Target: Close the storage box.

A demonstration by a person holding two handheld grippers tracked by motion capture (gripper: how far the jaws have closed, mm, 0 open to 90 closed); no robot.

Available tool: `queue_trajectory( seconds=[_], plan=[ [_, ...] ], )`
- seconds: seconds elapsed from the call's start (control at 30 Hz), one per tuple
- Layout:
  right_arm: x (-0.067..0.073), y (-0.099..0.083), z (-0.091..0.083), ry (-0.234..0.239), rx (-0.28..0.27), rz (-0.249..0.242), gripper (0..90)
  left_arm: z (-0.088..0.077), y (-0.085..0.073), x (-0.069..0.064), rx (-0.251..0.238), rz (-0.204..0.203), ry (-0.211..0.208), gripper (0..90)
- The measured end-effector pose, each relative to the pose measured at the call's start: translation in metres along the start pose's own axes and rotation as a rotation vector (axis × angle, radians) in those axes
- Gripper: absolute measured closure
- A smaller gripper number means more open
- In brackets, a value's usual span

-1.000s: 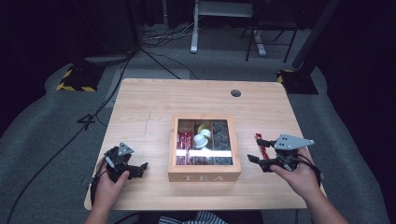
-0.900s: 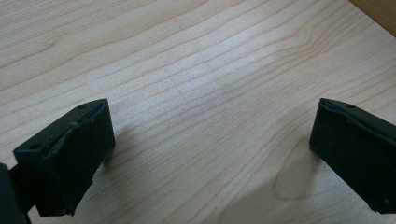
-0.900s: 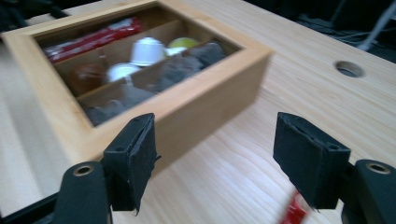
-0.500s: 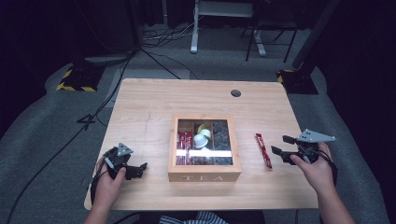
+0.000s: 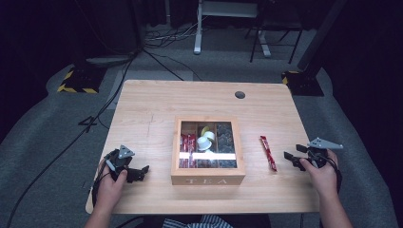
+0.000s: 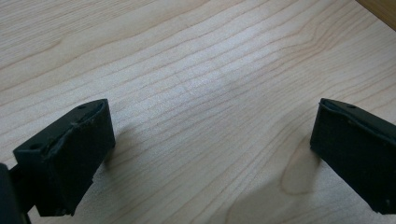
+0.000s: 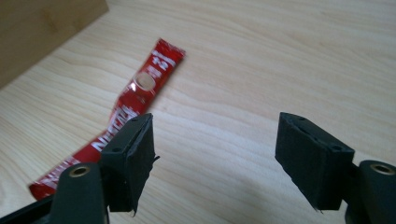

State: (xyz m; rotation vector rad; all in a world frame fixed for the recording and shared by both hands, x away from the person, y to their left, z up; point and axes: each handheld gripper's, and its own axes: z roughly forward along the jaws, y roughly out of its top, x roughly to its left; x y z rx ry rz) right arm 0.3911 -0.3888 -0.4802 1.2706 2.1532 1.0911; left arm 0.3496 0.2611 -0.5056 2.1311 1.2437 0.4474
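High view: the red sachet is seen lying flat on the table, just beside the right wall of the wooden tea box and apart from it, with bare wood between the two. In the right gripper view the sachet is shown slightly kinked, running from the lower left toward the box's corner, its near end partly covered by the left jaw.

The right gripper is held low at the table's right edge, near the sachet but not touching it; its jaws stand wide apart with only bare wood between them. Nothing is gripped.

The tea box is seen with its compartments holding red sachets, pale capsules and dark items beneath what looks like a clear lid; whether that lid is fully shut cannot be told.

The left gripper is held on the table at the box's left, jaws spread wide over plain wood, with nothing held.

Judged from this, one sachet is out on the table and released; further sachets appear to be left in the box.
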Motion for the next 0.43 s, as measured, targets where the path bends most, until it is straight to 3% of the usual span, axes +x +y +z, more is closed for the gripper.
queue_trajectory(
  seconds=[0.33,0.43],
  plan=[
    [-0.009,-0.021,0.008,-0.037,0.048,0.019,27.7,0.000,0.000,0.000,0.000,0.000,0.000,0.0],
    [-0.008,-0.022,0.008,-0.046,0.064,0.004,26.7,0.000,0.000,0.000,-0.002,-0.003,0.004,0.0]
  ],
)
